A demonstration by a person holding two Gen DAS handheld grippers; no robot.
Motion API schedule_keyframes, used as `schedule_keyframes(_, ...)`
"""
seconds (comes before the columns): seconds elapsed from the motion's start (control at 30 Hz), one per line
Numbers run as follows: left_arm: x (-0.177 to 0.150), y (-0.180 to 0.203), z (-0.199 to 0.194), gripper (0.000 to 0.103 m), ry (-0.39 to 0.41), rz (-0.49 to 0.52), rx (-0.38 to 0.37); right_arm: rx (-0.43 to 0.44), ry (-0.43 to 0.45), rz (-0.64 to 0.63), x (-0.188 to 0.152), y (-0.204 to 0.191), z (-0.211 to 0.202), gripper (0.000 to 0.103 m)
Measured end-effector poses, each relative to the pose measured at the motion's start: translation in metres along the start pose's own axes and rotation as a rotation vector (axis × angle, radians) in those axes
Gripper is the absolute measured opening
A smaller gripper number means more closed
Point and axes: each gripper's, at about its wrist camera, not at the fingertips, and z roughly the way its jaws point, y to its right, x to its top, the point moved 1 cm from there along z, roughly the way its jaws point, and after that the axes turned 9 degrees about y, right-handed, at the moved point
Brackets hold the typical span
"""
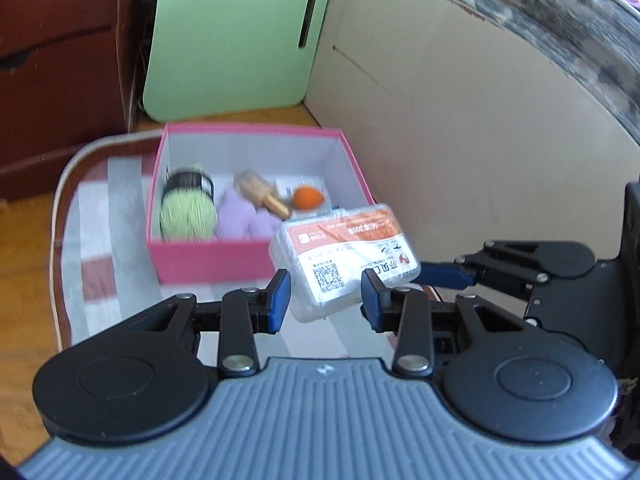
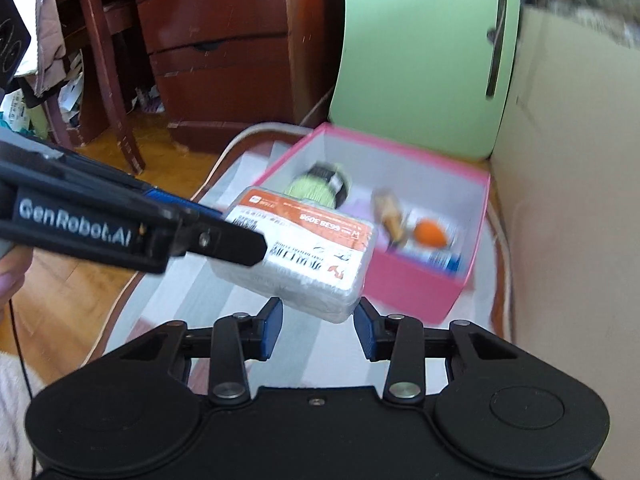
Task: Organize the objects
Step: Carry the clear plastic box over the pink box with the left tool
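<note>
A clear plastic packet with an orange-and-white label (image 1: pixel 344 256) (image 2: pixel 300 256) is held in the air in front of an open pink box (image 1: pixel 256 256) (image 2: pixel 412 280). Both grippers meet on it. My left gripper (image 1: pixel 326 300) has its blue pads on either side of the packet's near end. My right gripper (image 2: pixel 318 328) has its pads on either side of the packet's near corner. The box holds a green yarn ball (image 1: pixel 186 212) (image 2: pixel 316 190), purple fabric (image 1: pixel 244 216), a wooden piece (image 1: pixel 262 192) (image 2: pixel 390 210) and an orange egg-shaped sponge (image 1: pixel 308 198) (image 2: pixel 430 234).
The box stands on a striped mat (image 1: pixel 100 248) (image 2: pixel 192 292) on a wood floor. A green board (image 1: pixel 236 36) (image 2: pixel 420 52) leans behind it. A beige wall panel (image 1: pixel 480 128) runs along the right. Dark red drawers (image 2: pixel 216 40) stand at the back left.
</note>
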Motion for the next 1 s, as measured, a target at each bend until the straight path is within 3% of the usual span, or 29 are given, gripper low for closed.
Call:
schedule_keyframes(0.27,0.046,-0.031,0.045,0.037,0.000,-0.004,0.049,-0.055,0.010,-0.055,0.052,0.014,0.048,0.045)
schedule_keyframes(0.47,0.058,-0.065,0.112,0.037,-0.072,0.002,0.110,-0.021,-0.056,-0.032,0.071,0.035,0.121,0.045)
schedule_keyframes(0.63,0.048,-0.096,0.168,0.037,-0.143,-0.040,0.146,0.048,-0.165,0.022,0.063,0.057,0.195,0.045)
schedule_keyframes(0.8,0.037,-0.110,0.206,0.035,-0.190,-0.067,0.162,0.052,-0.245,0.062,0.047,0.069,0.243,0.045)
schedule_keyframes(0.9,0.030,-0.114,0.219,0.027,-0.214,-0.081,0.183,0.048,-0.293,0.104,0.039,0.078,0.261,0.045)
schedule_keyframes(1.0,0.026,-0.110,0.224,0.020,-0.216,-0.042,0.256,0.066,-0.314,0.153,0.034,0.084,0.264,0.046)
